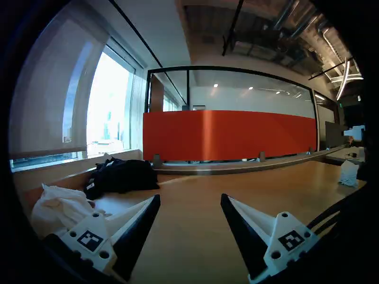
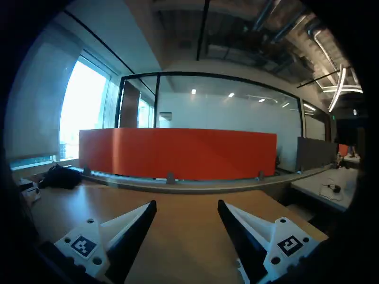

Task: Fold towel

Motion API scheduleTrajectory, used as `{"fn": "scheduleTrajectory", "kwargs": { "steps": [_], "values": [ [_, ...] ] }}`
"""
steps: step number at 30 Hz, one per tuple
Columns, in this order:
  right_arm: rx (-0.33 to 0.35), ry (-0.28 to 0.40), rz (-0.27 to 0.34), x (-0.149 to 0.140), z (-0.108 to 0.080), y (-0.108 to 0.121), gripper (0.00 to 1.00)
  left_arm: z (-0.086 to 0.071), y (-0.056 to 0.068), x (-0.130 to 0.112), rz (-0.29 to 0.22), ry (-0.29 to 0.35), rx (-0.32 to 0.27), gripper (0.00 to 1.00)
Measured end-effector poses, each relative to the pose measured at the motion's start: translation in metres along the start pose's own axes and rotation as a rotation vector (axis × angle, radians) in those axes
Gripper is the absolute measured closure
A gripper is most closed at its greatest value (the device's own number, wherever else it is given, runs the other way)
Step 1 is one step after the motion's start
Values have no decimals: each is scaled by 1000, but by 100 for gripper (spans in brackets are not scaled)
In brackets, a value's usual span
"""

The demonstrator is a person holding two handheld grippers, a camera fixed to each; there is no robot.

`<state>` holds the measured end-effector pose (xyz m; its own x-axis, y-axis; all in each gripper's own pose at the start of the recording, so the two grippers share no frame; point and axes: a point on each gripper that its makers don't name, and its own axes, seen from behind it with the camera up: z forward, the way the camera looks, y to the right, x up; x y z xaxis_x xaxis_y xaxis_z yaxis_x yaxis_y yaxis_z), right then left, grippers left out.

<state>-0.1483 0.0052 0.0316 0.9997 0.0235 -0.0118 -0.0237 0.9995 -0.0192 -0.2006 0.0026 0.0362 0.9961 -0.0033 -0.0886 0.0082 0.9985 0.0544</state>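
I have the left gripper (image 1: 189, 196) low over the wooden table (image 1: 199, 236), and its fingers (image 1: 137, 225) stand wide apart with nothing between them, only bare tabletop in the gap. The towel (image 1: 61, 208), a crumpled white heap, lies on the table at the near left, just beside the left finger and partly behind it; I cannot tell whether the two touch. Just behind the towel, farther along the left edge, sits a black bundle (image 1: 121, 175) of cloth or a bag, against the sill under the window (image 1: 109, 113). An orange partition (image 1: 227, 135) runs across the far edge of the table. At the far right a small white lump (image 1: 349, 173) rests on the table, well apart from the towel.

In the right gripper view, the right gripper (image 2: 186, 202) hangs over the same table (image 2: 189, 241). Its fingers (image 2: 135, 232) are also spread wide and hold nothing. The black bundle (image 2: 61, 177) shows far off to the left, and the partition (image 2: 177, 154) stands straight ahead. To the right a second, pale table (image 2: 327, 182) carries a small dark item with a cable, too small for me to make out.
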Motion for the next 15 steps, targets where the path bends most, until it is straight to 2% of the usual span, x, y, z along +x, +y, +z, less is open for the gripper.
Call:
{"fn": "scheduleTrajectory", "kwargs": {
  "steps": [9, 15],
  "values": [
    [2, 1, -15, -38, 0, 1, 0, 0, 0, -1, 0, 0, 0, 6],
    [-14, -8, 41, -58, 3, 9, 0, 0, 1, -1, 0, 0, 0, 6]
  ]
}}
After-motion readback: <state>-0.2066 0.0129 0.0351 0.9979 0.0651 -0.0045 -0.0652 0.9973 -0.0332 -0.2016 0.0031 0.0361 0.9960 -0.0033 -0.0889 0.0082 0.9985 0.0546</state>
